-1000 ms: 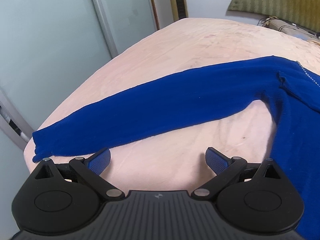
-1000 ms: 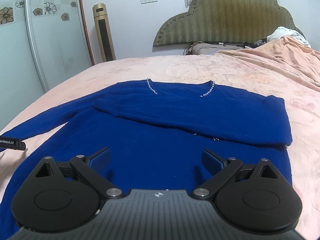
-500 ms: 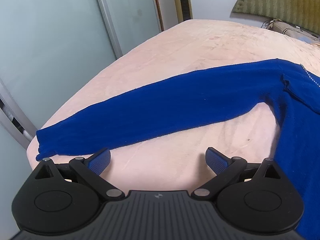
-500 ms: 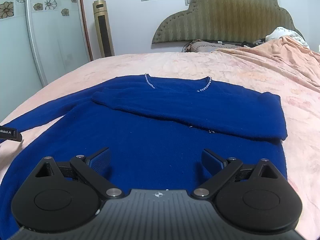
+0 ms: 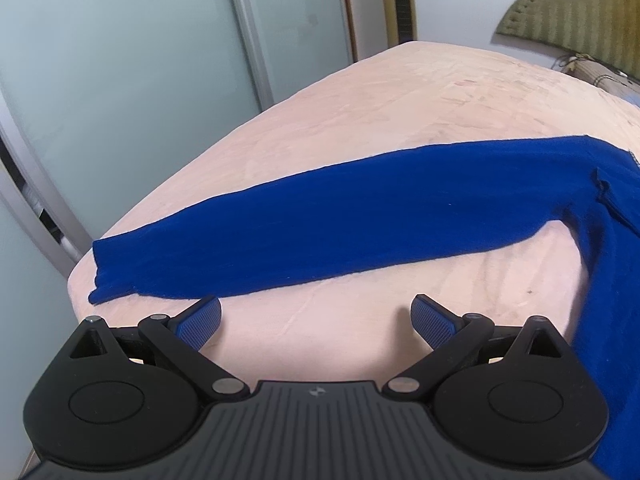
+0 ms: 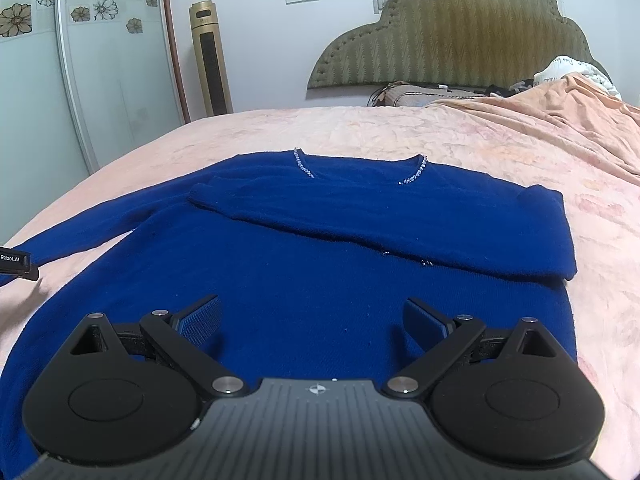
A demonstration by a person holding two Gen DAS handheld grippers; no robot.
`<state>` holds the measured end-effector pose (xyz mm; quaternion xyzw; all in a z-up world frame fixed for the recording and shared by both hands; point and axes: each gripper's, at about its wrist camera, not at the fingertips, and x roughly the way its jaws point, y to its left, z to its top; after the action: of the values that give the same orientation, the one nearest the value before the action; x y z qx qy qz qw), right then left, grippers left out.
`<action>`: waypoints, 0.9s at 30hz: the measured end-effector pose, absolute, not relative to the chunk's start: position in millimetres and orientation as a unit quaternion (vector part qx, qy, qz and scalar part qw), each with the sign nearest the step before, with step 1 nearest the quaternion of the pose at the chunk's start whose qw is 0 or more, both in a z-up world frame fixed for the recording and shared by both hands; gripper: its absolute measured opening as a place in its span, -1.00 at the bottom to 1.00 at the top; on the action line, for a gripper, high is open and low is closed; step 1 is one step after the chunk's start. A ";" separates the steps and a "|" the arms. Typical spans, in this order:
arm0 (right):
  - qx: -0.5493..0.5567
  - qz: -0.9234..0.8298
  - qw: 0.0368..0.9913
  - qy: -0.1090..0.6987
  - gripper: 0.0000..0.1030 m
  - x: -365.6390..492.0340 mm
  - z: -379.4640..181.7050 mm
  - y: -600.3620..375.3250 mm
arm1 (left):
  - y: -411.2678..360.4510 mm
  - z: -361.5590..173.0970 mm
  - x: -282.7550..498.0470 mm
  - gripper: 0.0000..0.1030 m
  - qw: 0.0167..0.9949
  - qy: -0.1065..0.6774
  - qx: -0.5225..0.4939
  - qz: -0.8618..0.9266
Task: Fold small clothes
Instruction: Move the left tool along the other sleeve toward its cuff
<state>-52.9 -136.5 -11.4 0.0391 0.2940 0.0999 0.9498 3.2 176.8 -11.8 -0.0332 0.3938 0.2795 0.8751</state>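
Blue sweater (image 6: 304, 280): long-sleeved knit with a beaded neckline, lying flat on the pink bedspread (image 6: 400, 128), collar toward 12 o'clock in the right wrist view.

Right gripper (image 6: 312, 316): nearest item in its view, at 6 o'clock; fingers spread wide apart, nothing between the blue pads (image 6: 200, 316). It hangs over the lower body of the sweater; whether it touches the fabric cannot be told. The hem is hidden under the gripper housing.

Folded sleeve (image 6: 400, 224): laid across the chest from 3 o'clock toward 10 o'clock, covering the lower part of the neckline; a few beads show at its near edge.

Left gripper (image 5: 316, 316): at 6 o'clock in its own view; fingers wide apart, empty, above bare bedspread just short of the outstretched sleeve. In the right wrist view only a black tip with part of a printed label enters at 9 o'clock.

Outstretched sleeve (image 5: 340, 224): runs flat from the cuff (image 5: 108, 276) at 8 o'clock, near the bed's corner, to the shoulder at 3 o'clock, where the sweater's body is cut off by the frame edge.

Sliding wardrobe doors (image 5: 120, 80): frosted, 10 o'clock, beyond the bed's edge.

Tower fan (image 6: 211, 60): gold, upright, 11 o'clock.

Headboard (image 6: 448, 28): padded, olive, 12 o'clock; the bedding heaped beneath it is hard to make out.
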 end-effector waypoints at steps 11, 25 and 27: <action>0.041 0.101 0.949 0.295 0.91 -52.9 -13.1 -136.2 | 191.4 -13.6 -1.2 0.98 0.867 0.388 -0.055 0.308; 0.043 0.106 0.948 0.298 0.91 -51.9 -16.6 -133.9 | 221.8 -17.7 -5.8 0.98 0.846 0.387 -0.100 0.354; 0.043 0.107 0.947 0.299 0.91 -51.9 -17.2 -133.8 | 226.2 -17.9 -6.5 0.98 0.845 0.387 -0.109 0.353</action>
<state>-51.9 -133.8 -17.2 0.0427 0.2988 0.1069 0.9474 -6.5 226.2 -17.9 -0.1094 0.3867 0.3526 0.8451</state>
